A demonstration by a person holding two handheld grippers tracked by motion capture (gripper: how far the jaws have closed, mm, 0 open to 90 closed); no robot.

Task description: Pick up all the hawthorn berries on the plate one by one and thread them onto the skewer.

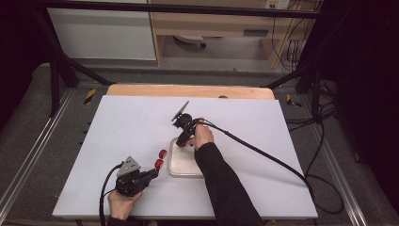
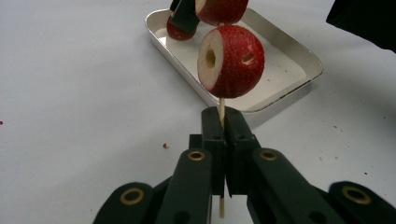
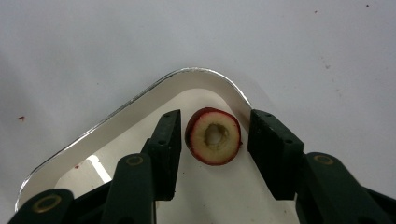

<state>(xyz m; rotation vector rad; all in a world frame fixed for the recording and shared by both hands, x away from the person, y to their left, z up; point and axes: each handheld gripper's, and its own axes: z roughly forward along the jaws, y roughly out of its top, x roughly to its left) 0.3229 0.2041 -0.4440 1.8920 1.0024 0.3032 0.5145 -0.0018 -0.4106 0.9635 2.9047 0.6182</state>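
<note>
My left gripper point(image 2: 223, 116) is shut on a thin wooden skewer point(image 2: 222, 105) that carries two cored red fruit pieces, the nearer one point(image 2: 231, 60) with another point(image 2: 222, 9) beyond it. From above, that gripper point(image 1: 153, 173) sits left of a shallow white tray point(image 1: 186, 167), and the skewered fruit point(image 1: 160, 163) hangs beside the tray's left rim. My right gripper point(image 3: 215, 123) stands open in the tray's corner point(image 3: 140, 98). A cored red fruit slice point(image 3: 214, 136) lies between its jaws, with a gap on each side. The right gripper point(image 1: 182, 140) points down at the tray's far left corner.
A white sheet point(image 1: 141, 122) covers the table, with a wooden strip point(image 1: 188, 90) along its far edge. Small red crumbs point(image 2: 165, 145) dot the sheet. The right gripper's cable point(image 1: 263, 153) trails off to the right. A sleeved forearm point(image 1: 221, 183) crosses the tray's near right.
</note>
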